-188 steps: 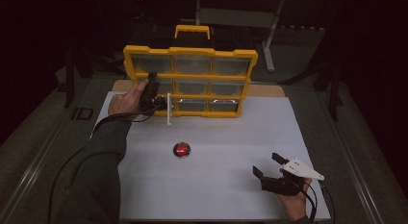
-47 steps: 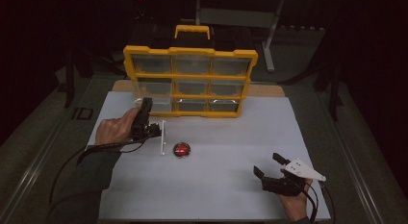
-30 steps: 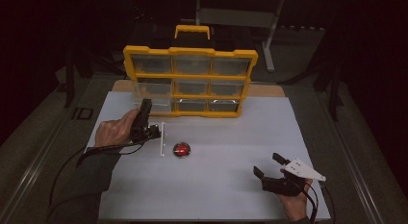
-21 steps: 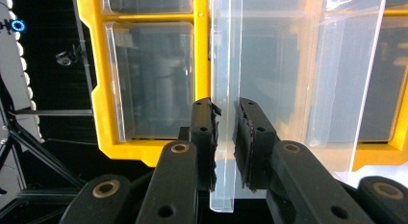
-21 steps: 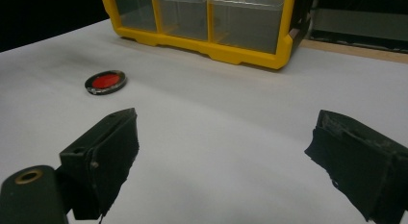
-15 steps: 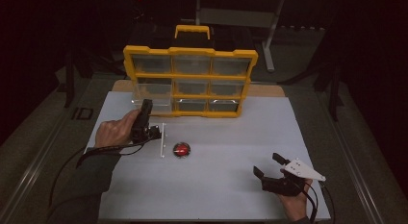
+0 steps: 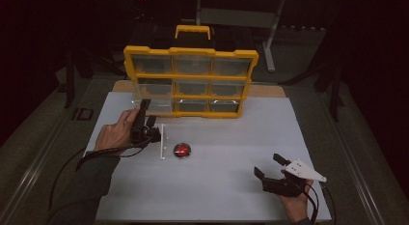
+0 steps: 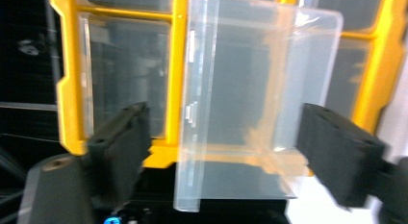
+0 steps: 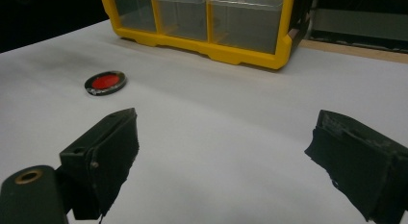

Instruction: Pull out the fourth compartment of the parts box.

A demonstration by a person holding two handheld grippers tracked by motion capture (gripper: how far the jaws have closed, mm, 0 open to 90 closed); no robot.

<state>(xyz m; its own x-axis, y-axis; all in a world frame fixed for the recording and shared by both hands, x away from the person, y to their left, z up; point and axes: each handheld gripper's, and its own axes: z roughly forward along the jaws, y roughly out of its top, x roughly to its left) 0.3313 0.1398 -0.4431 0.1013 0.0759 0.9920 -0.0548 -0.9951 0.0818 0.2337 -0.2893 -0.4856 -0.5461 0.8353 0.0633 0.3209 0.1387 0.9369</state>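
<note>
On the table (image 7: 217, 196) left of the red disc (image 7: 182, 149), our left hand-held gripper (image 7: 144, 133) gapes around a clear drawer (image 8: 255, 104) without pinching it; near right, our right hand-held gripper (image 7: 270, 169) rests open.

Dark grey long sleeve (image 7: 91, 179) on the left arm, black left gripper (image 7: 153, 134) with blocky matte jaws, black cable trailing, black right gripper (image 7: 271, 170) topped by a pale grey three-cornered plate (image 7: 304, 170), brass-ringed hole.

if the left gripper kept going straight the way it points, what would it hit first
Likely the clear drawer between the open left gripper jaws, then the yellow organizer behind it; depth is unclear.
</note>
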